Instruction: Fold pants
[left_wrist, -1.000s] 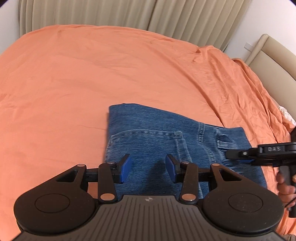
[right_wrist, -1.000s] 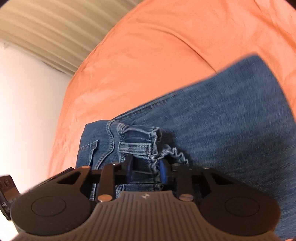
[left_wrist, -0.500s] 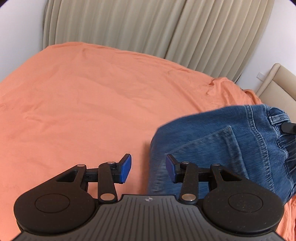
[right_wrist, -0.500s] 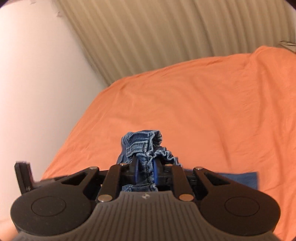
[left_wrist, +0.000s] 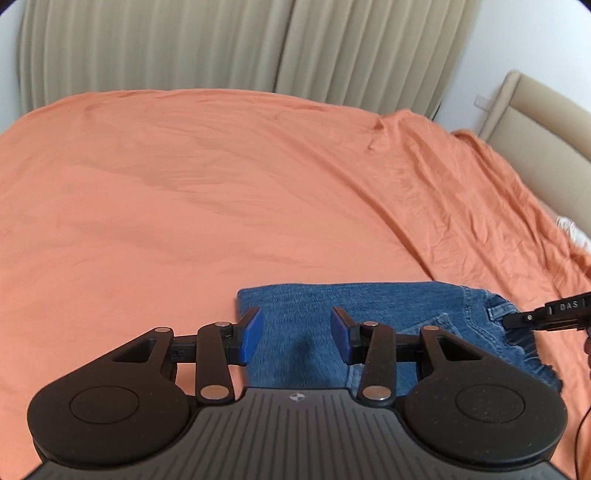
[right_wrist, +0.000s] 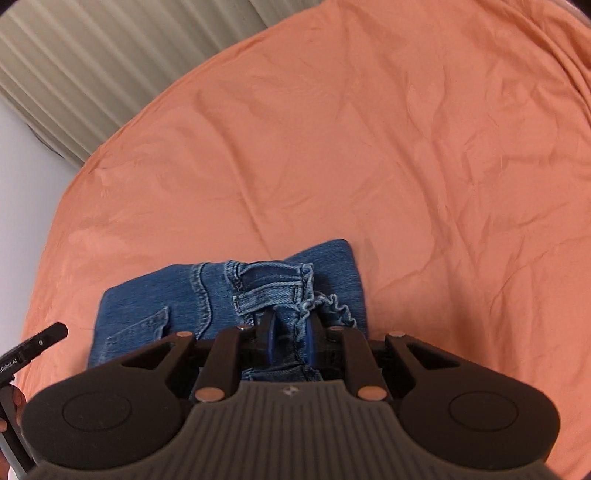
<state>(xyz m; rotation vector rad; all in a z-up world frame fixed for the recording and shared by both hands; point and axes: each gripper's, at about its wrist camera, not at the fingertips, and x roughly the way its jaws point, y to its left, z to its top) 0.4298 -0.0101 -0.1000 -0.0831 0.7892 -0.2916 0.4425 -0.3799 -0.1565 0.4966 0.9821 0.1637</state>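
Note:
Blue jeans (left_wrist: 388, 306) lie folded into a flat packet on the orange bed sheet (left_wrist: 184, 203). My left gripper (left_wrist: 295, 336) hovers open over the packet's left end, its blue pads (left_wrist: 251, 336) apart with nothing pinched between them. At the other end, the right gripper (right_wrist: 291, 339) is shut on the bunched waistband (right_wrist: 273, 291) by the belt loop, and denim fills the gap between its pads. The right gripper's tip (left_wrist: 517, 319) also shows in the left wrist view at the waistband edge. The near part of the jeans (right_wrist: 147, 306) is hidden under the gripper bodies.
The orange sheet spreads wide and wrinkled beyond the jeans. Beige curtains (left_wrist: 221, 44) hang behind the bed. A padded beige headboard (left_wrist: 535, 129) stands at the right. The left gripper's tip (right_wrist: 40, 341) and a hand show at the right wrist view's left edge.
The right gripper closed on the waistband, lifted the jeans off the bed, then brought them back down flat. The left gripper stayed open and swung to the side and back over the jeans.

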